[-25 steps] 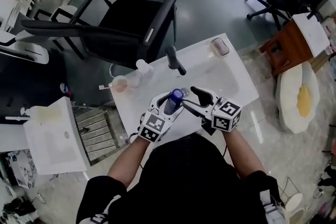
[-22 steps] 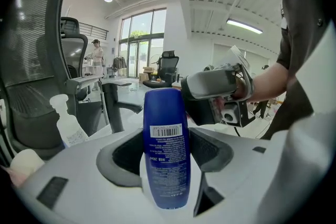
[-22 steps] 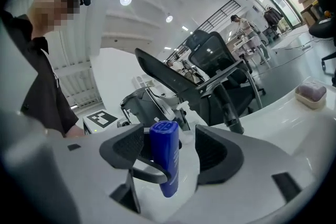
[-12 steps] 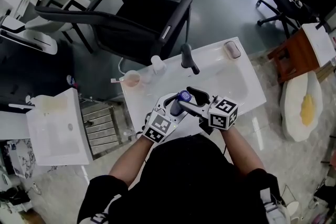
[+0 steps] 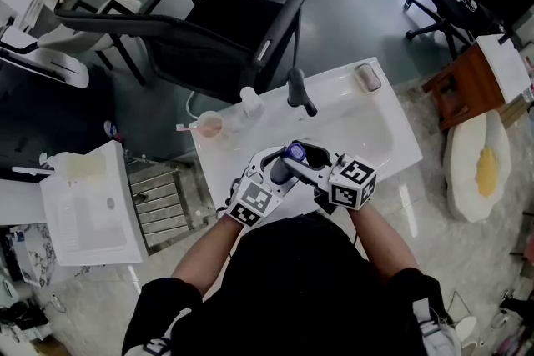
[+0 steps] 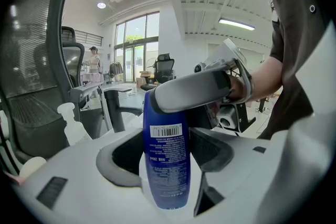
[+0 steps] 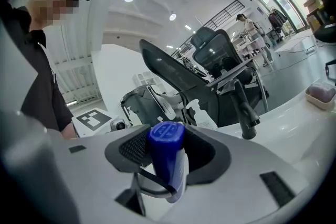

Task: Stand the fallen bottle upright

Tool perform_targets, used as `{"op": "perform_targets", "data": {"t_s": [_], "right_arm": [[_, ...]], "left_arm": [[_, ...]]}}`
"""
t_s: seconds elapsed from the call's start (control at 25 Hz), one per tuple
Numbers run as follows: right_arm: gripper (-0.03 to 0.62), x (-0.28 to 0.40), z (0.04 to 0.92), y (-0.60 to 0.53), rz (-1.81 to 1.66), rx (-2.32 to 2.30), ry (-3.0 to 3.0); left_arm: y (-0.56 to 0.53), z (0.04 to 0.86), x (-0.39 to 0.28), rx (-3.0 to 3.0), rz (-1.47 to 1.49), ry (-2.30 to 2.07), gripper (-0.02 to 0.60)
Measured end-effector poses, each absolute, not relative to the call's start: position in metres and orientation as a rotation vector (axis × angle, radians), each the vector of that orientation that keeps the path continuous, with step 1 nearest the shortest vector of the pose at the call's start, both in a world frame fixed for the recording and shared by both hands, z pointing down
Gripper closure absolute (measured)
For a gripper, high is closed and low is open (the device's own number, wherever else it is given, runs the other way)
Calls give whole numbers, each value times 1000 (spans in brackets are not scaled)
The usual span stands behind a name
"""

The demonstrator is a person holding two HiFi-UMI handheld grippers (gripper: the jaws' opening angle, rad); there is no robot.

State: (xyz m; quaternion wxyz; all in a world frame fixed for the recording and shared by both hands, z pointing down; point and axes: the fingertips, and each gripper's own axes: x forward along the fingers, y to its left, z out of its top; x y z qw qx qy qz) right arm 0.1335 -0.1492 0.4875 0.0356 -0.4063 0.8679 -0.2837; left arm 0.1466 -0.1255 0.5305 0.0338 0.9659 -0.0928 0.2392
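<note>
White washbasin counter (image 5: pixel 392 147) lies under your hands, and both tongs meet at its near edge. Your left gripper (image 5: pixel 272 172) is clamped on the body of the blue bottle (image 5: pixel 282 167); in the left gripper view its pads (image 6: pixel 122 155) sit against the bottle (image 6: pixel 167 157) on either side. Your right gripper (image 5: pixel 305 156) has just been closing, and its pads (image 7: pixel 135 147) now touch the bottle's cap (image 7: pixel 166 134) on both sides. A second ago those jaws stood wide, just right of the bottle; now they reach across its top, and one jaw of the right gripper (image 6: pixel 194 89) crosses the left gripper view. The left tongs grip as before.

Beyond the tongs, a black faucet (image 5: pixel 299 92) stands at the far edge of the basin, with a soap dish (image 5: pixel 368 77) to its right. A white pump bottle (image 5: pixel 249 102) and a small cup (image 5: pixel 209 127) are to its left. Black office chairs (image 5: pixel 225 29) stand past the counter on a grey floor, and a second white basin (image 5: pixel 88 213) lies to the left.

The bottle is deep blue with a round blue cap, a white barcode patch and fine white print. It stands close to upright between the jaws, cap up; whether its base rests on the counter cannot be told.
</note>
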Motion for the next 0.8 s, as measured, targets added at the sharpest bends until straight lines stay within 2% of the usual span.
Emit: {"op": "perform_targets", "data": {"t_s": [0.24, 0.32, 0.44, 0.8], "right_arm": [[384, 139, 474, -147, -757, -1297, 2728], [385, 147, 472, -147, -732, -1326, 2729], [387, 165, 472, -148, -710, -1377, 2715], [393, 234, 474, -151, -657, -1549, 2697]], "left_arm": [[-126, 515, 153, 2997, 627, -276, 293], [-127, 512, 154, 3007, 600, -285, 269], [-130, 514, 155, 3002, 596, -288, 242], [-143, 511, 159, 2886, 492, -386, 242]]}}
